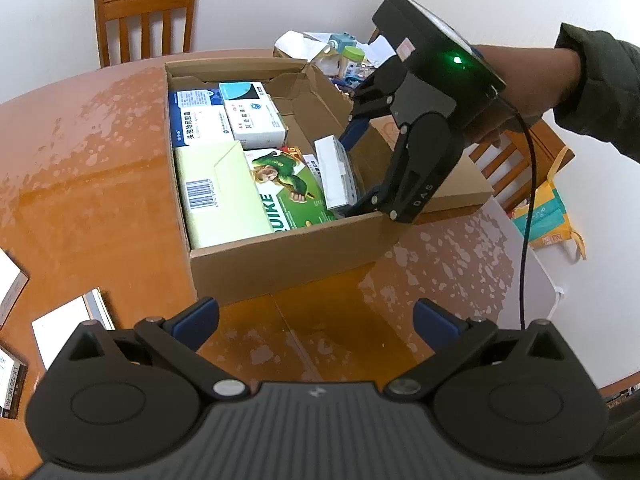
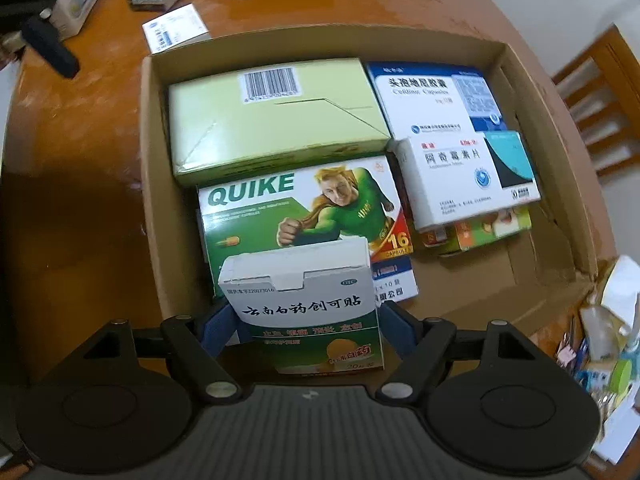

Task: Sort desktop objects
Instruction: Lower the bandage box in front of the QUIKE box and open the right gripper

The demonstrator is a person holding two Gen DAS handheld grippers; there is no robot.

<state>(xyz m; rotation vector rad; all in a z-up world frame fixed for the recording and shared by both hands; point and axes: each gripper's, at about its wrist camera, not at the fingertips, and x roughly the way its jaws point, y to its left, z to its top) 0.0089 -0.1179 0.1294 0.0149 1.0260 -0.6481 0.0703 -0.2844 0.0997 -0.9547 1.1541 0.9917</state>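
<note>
Left wrist view: the left gripper [image 1: 316, 326] is hanging above the orange worktop [image 1: 100, 200], its fingers [image 1: 196, 320] spread wide with nothing between them.
Carton: an open cardboard box [image 1: 288, 256] is sitting on the worktop, already holding a pale green box [image 1: 216, 188] and a green QUIKE box [image 1: 288, 188].
Right side: a sleeved hand [image 1: 532, 92] is holding the right gripper [image 1: 352, 168] down into the carton, its fingers clasping a white plaster box [image 1: 334, 172].
Left edge: loose medicine boxes [image 1: 64, 328] are lying on the worktop.
Right wrist view: the right gripper [image 2: 310, 320] is pointing down into the cardboard box [image 2: 152, 184], its fingers [image 2: 218, 322] gripping the white plaster box [image 2: 308, 300] by its sides, just above the QUIKE box [image 2: 280, 208].
Neighbours: a blue-and-white box [image 2: 432, 96] and a white-and-teal box [image 2: 464, 176] are lying to the right.
</note>
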